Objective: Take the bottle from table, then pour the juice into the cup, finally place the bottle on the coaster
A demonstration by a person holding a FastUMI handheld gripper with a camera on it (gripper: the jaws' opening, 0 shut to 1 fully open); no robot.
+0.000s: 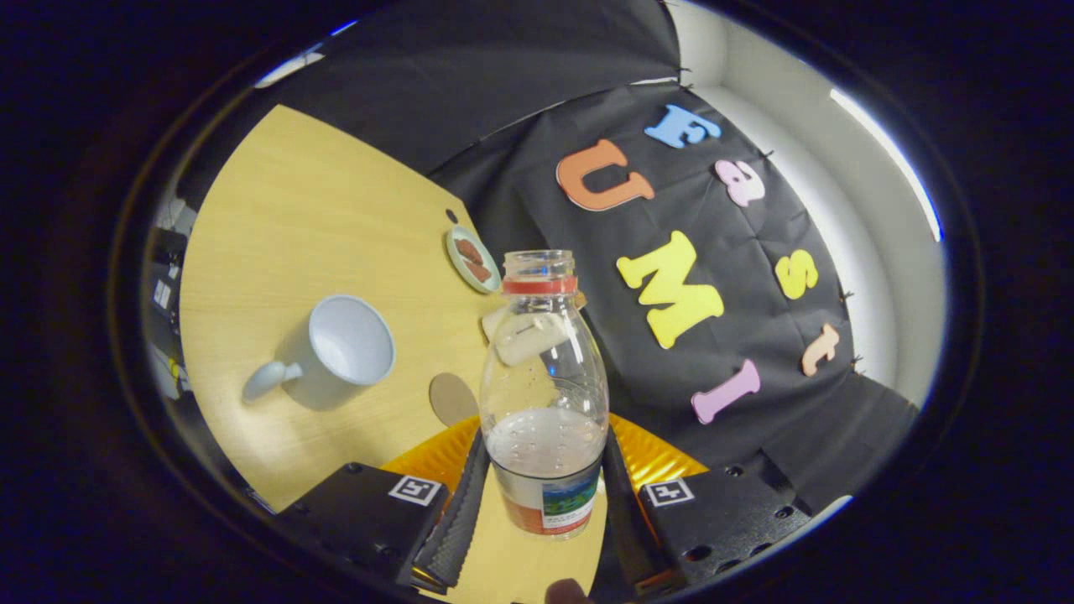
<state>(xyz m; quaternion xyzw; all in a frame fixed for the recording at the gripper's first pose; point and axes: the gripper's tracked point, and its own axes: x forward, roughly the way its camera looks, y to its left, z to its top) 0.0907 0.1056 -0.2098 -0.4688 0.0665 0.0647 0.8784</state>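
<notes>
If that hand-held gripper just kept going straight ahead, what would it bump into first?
Nothing new at first: the bottle already sits between the hand-held gripper fingers. Beyond it, probably the small white object, though depth is unclear.

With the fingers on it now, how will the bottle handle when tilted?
Bottle, between the fingers, looks like thin clear plastic, so it may flex. Roughly a third full: probably light. No cap, so liquid will likely slosh and spill early.
</notes>
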